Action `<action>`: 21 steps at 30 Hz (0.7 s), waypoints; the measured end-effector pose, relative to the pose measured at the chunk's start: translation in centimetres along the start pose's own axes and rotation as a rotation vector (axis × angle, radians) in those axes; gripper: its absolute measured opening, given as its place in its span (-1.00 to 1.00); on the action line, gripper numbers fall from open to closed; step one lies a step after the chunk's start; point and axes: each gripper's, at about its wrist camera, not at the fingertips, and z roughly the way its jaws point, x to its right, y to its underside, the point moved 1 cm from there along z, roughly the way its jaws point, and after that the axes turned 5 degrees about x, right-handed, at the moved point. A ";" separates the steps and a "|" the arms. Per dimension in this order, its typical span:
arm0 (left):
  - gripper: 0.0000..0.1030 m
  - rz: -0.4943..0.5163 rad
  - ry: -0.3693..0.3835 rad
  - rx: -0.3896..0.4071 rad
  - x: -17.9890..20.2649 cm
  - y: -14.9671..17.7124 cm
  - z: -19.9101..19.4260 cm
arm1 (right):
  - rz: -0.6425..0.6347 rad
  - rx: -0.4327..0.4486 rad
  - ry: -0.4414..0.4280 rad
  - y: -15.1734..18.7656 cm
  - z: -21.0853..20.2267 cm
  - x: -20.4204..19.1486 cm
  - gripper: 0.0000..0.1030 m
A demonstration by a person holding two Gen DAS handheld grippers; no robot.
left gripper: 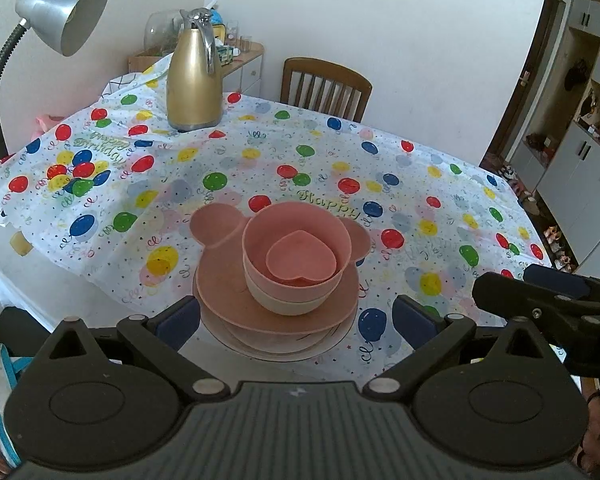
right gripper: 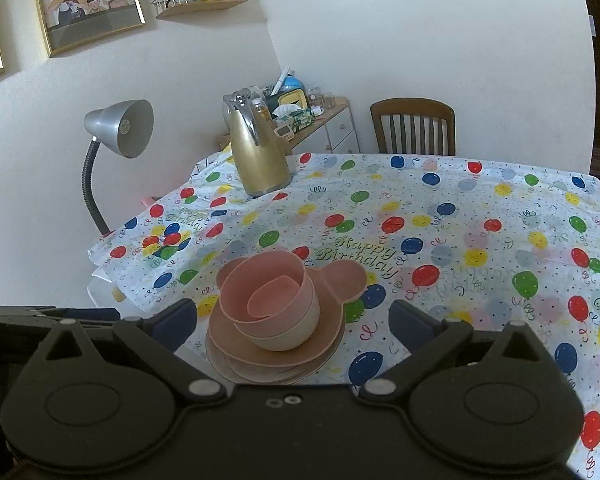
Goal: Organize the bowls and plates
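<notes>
I read the scene from left to right. My left gripper [left gripper: 296, 316] hovers low at the near edge of the table [left gripper: 440, 200], its blue-padded fingers [left gripper: 178, 320] spread wide and holding nothing. The stack sits dead ahead of it, just beyond the fingertips and centred in the gap: a small pink heart-shaped dish [left gripper: 300, 258] nested in a round pink plastic bowl [left gripper: 296, 240], that in a cream bowl [left gripper: 284, 304], all resting on a pink bear-eared plate [left gripper: 276, 312], which tops a few more flat plates [left gripper: 284, 348].

My right gripper [right gripper: 292, 320] is also spread wide and empty. From its view the same stack lies ahead but shifted toward its left finger [right gripper: 176, 320], so the pile is off the right gripper's centre line. In the left wrist view the right gripper's black body [left gripper: 548, 312] shows at the right edge, apart from the stack.

I judge the left gripper to be the better placed of the two: the stack is squarely on its axis, while the right one would have to swing left. The bear plate's ears point to the far side, so its near rim is the plain round edge facing both grippers. The nested pieces look already gathered; whatever comes next probably means taking the pile by the bowl's rim or the plate's near edge. Far left stand a gold thermos jug [left gripper: 194, 80] and a grey gooseneck lamp [left gripper: 60, 12], well clear.
</notes>
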 end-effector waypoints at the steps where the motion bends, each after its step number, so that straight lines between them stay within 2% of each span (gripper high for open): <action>1: 0.99 0.001 -0.001 0.001 0.0 0.0 0.0 | 0.000 -0.001 0.000 0.0 0.0 0.0 1.00; 21: 0.99 -0.032 0.019 -0.023 -0.5 0.1 0.8 | -0.009 -0.008 -0.001 -0.2 0.4 -0.1 1.00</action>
